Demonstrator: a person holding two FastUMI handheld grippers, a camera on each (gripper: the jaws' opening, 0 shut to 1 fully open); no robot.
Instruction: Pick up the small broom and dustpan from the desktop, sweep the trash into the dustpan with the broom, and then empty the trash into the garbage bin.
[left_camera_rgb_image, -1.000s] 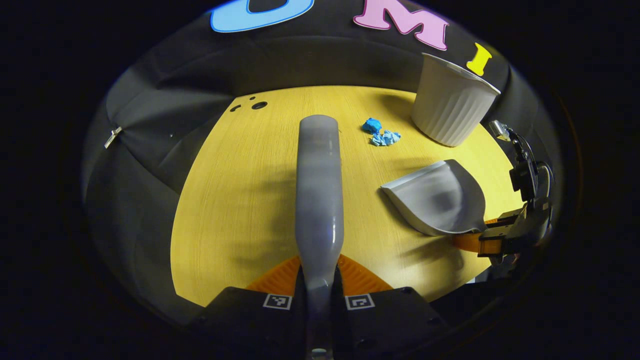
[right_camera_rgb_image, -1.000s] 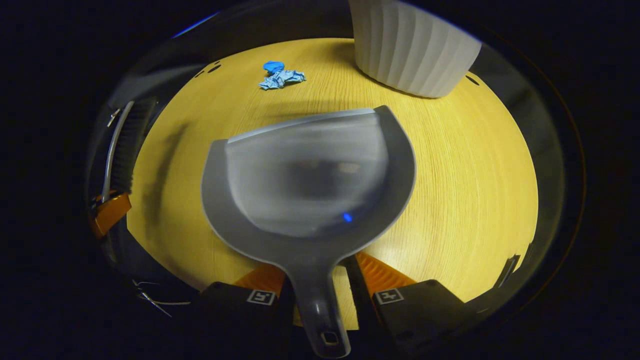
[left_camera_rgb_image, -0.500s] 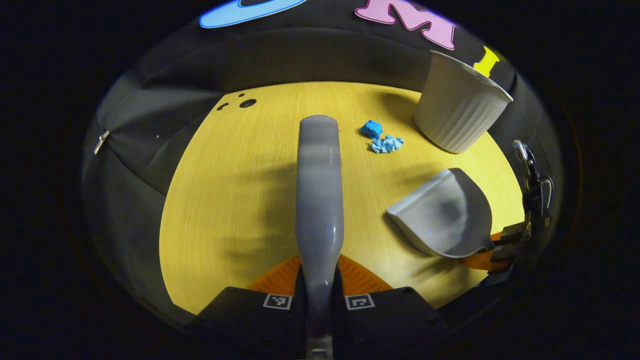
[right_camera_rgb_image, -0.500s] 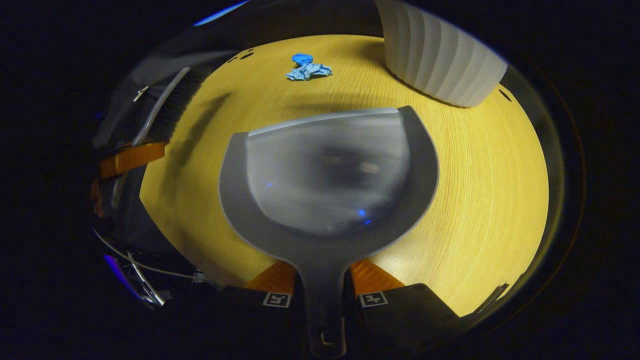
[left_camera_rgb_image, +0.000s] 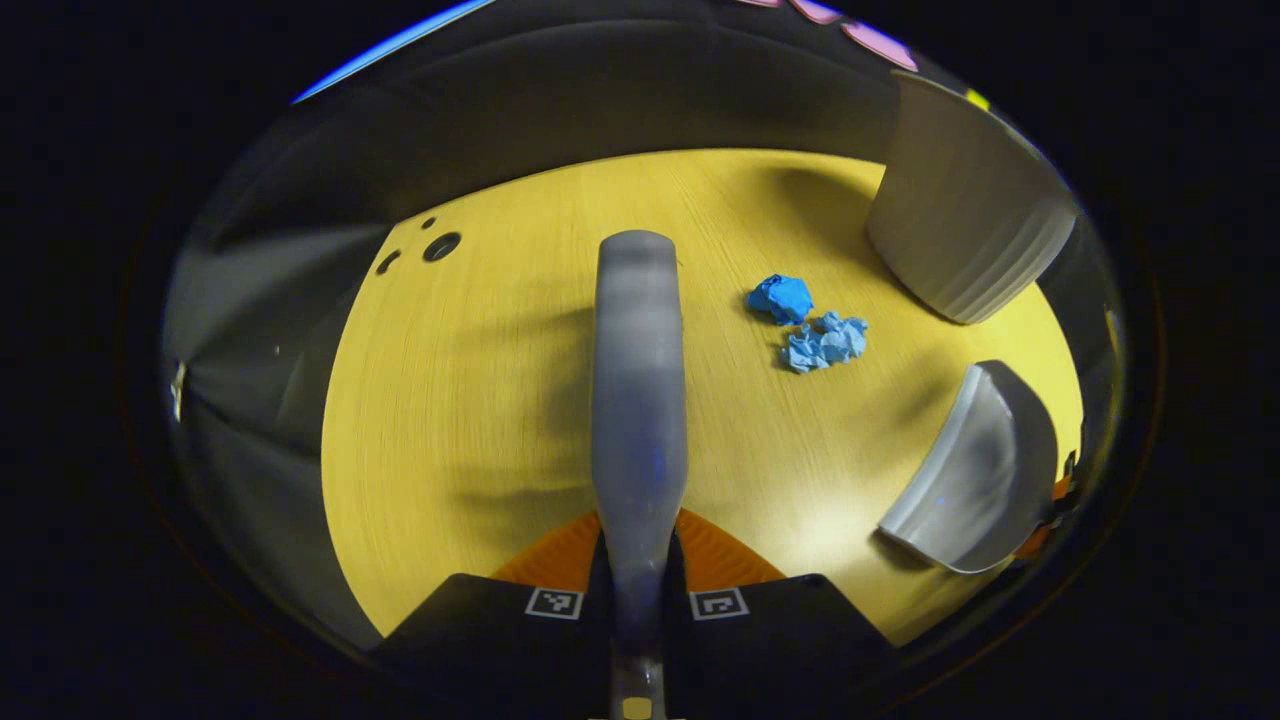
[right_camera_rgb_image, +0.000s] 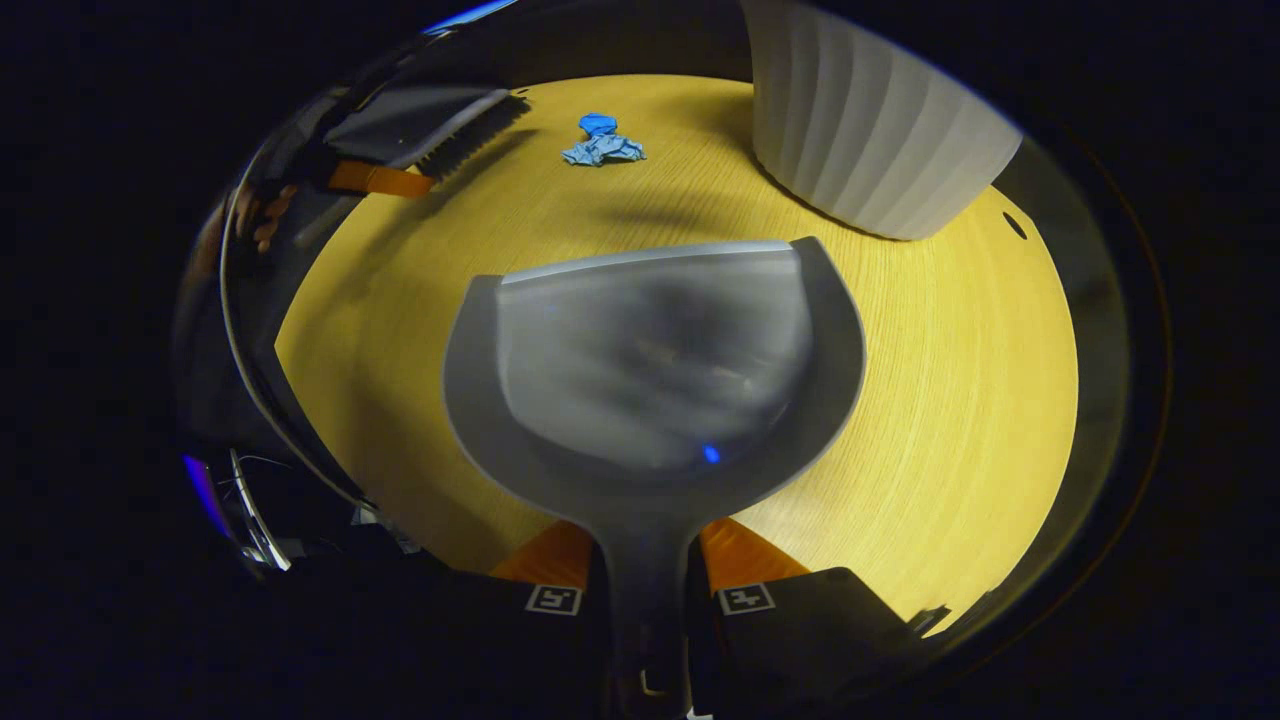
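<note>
On the far side of the yellow wooden desktop (left_camera_rgb_image: 480, 400), crumpled blue paper trash (left_camera_rgb_image: 812, 325) lies near the white ribbed garbage bin (right_camera_rgb_image: 870, 130). We have the left gripper (left_camera_rgb_image: 638, 560) clamped on the grey plastic broom (left_camera_rgb_image: 638, 380) handle, the right gripper (right_camera_rgb_image: 645, 570) clamped on the grey plastic dustpan (right_camera_rgb_image: 655, 370) handle. Both stiff, light, likely slick; the scraps are feather-light.

bare desktop (left_camera_rgb_image: 480, 400) left, garbage bin (left_camera_rgb_image: 965, 230) blocking right

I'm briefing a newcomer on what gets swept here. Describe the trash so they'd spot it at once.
Start at the yellow wooden desktop and find the ribbed white garbage bin. On the bare wood beside the bin lies the trash: two small crumpled wads, the only bright blue things there, ahead of the grey dustpan.
</note>
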